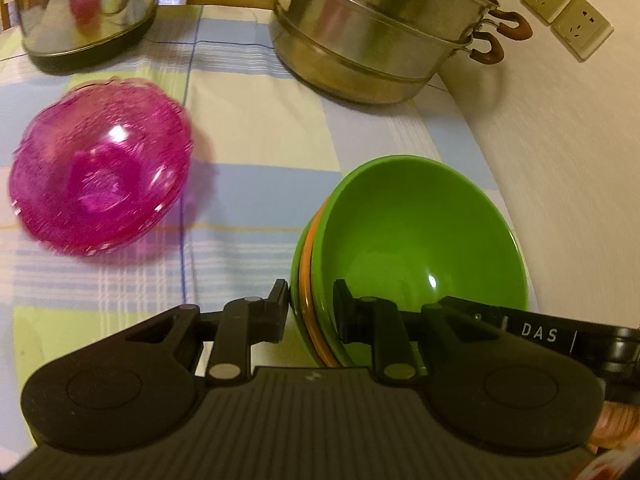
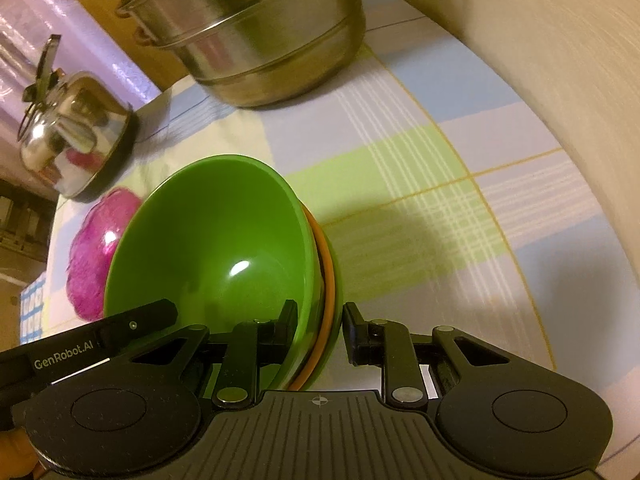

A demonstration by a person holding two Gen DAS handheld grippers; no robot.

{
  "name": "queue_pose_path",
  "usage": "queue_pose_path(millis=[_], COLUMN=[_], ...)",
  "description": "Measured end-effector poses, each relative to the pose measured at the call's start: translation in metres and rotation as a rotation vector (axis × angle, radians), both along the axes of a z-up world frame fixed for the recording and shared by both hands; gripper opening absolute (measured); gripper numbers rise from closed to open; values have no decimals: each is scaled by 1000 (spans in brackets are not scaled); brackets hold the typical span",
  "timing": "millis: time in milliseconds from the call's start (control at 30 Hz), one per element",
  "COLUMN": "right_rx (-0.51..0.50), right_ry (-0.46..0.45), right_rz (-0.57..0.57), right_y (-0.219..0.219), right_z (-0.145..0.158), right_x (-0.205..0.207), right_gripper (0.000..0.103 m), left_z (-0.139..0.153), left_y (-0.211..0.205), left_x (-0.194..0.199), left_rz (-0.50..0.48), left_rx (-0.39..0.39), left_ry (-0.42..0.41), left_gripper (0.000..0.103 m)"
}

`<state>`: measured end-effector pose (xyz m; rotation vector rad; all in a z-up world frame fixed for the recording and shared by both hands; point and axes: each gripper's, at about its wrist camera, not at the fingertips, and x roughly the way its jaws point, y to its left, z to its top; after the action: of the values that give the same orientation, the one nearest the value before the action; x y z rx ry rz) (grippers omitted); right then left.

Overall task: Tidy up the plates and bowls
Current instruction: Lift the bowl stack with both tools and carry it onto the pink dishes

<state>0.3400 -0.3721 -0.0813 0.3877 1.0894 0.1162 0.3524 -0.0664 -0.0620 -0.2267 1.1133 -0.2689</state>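
Note:
A stack of nested bowls (image 1: 420,236), green on top with an orange one and another green beneath, is held tilted above the checked tablecloth. My left gripper (image 1: 312,304) is shut on the stack's rim, one finger inside the top bowl and one outside. My right gripper (image 2: 320,322) clamps the opposite rim of the same stack (image 2: 216,248) in the same way. A stack of pink translucent plates (image 1: 100,176) lies on the cloth to the left, also showing in the right wrist view (image 2: 100,248) behind the bowls.
A large steel steamer pot (image 1: 384,28) stands at the back by the wall; it also shows in the right wrist view (image 2: 256,32). A steel kettle (image 1: 84,8) stands at the back left. The table's right edge meets a pale wall with sockets (image 1: 568,20).

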Motion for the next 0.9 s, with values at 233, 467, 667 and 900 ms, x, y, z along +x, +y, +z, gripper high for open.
queue_pose_path(millis=[233,467,667,900], right_rx=[-8,-2,1,8], right_ry=[-20,-40,-51,-58], right_rz=[32,85,131,179], right_y=[23,59,93,128], right_z=[18,34,43,48], right_x=[-23,-39,-48,-51], right_gripper=[24,24,24,24], left_z=[14,32,40,49], left_y=[27,63,97,131], left_x=[-33,-59,-76,-88], left_rz=[33,87,143,186], left_rx=[2,12,19,24], left_ry=[-10,-30,-44,-58], left_gripper=[20,21,21,21])
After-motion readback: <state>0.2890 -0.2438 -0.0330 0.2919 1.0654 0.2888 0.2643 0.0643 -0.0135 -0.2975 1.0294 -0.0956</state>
